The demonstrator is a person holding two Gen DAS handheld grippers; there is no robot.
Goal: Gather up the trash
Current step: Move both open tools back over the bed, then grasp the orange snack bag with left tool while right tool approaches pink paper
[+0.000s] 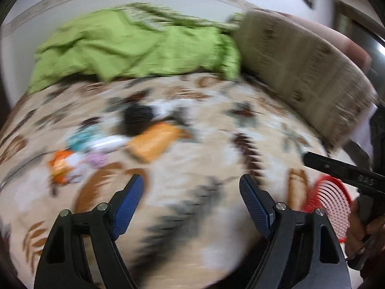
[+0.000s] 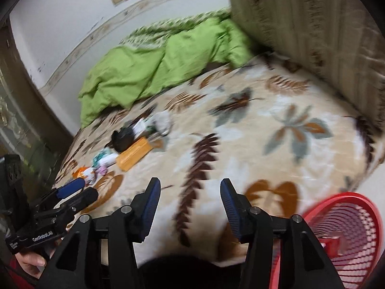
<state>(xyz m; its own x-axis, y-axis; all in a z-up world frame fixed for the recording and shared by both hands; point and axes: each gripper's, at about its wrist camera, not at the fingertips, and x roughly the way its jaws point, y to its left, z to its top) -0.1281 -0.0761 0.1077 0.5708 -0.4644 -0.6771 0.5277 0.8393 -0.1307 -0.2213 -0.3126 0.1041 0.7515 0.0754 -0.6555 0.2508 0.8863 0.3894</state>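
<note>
Orange wrapper [image 2: 81, 172], teal packet [image 2: 102, 156], orange box [image 2: 134, 153] and black lump [image 2: 122, 139] uncollected at bed's [image 2: 240, 163] left, left gripper [image 1: 191, 201] and right gripper [image 2: 190, 201] both spread and bare, red basket [image 2: 346, 238] waiting at far right, contents unclear.

Open bedspread [image 2: 240, 144] apparently lies between the trash pile [image 2: 130, 142] and red basket [image 2: 349, 236].
</note>
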